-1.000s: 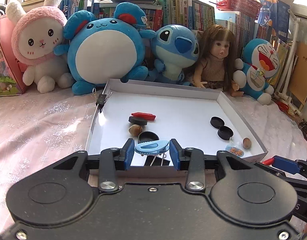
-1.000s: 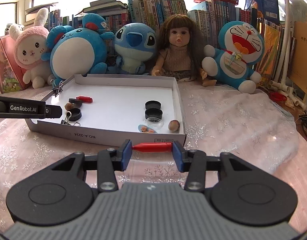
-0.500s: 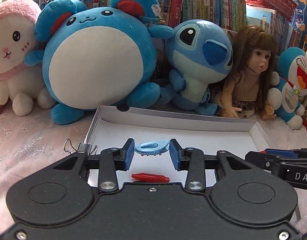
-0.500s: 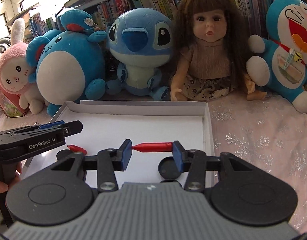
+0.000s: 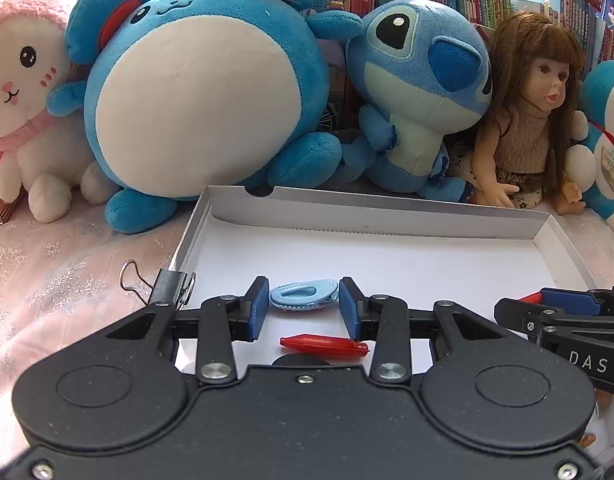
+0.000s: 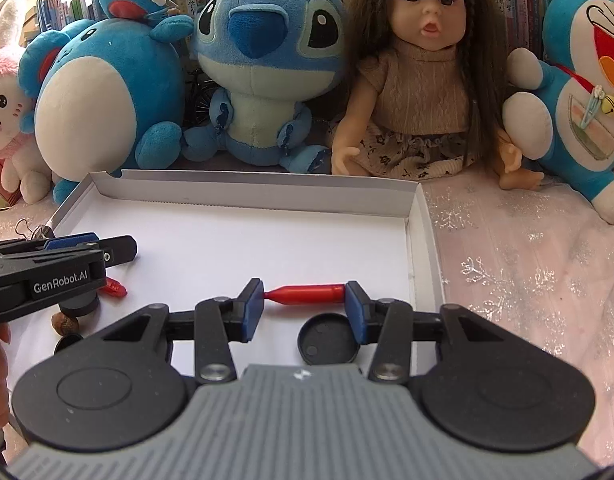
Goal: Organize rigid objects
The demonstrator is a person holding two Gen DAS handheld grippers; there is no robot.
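Note:
My left gripper (image 5: 303,300) is shut on a light blue hair clip (image 5: 303,299), held over the white cardboard tray (image 5: 379,212). Below it a red bullet-shaped piece (image 5: 325,346) lies on the tray floor, with a black cap partly hidden under the gripper body. My right gripper (image 6: 303,295) is shut on a second red bullet-shaped piece (image 6: 307,294), held crosswise above the tray (image 6: 267,188) near its right wall. A black round cap (image 6: 327,340) lies just under it. The left gripper (image 6: 67,256) shows at the left of the right wrist view, over the other red piece (image 6: 114,289) and a walnut (image 6: 67,323).
A black binder clip (image 5: 169,286) is clamped on the tray's left wall. Plush toys (image 5: 199,88) and a doll (image 6: 423,72) sit close behind the tray's far wall, with books behind them. Pink snowflake cloth (image 6: 527,272) covers the table around the tray.
Both grippers have moved forward from the tray's near edge to over its floor, carrying the hair clip and the red piece. The toys loom larger.

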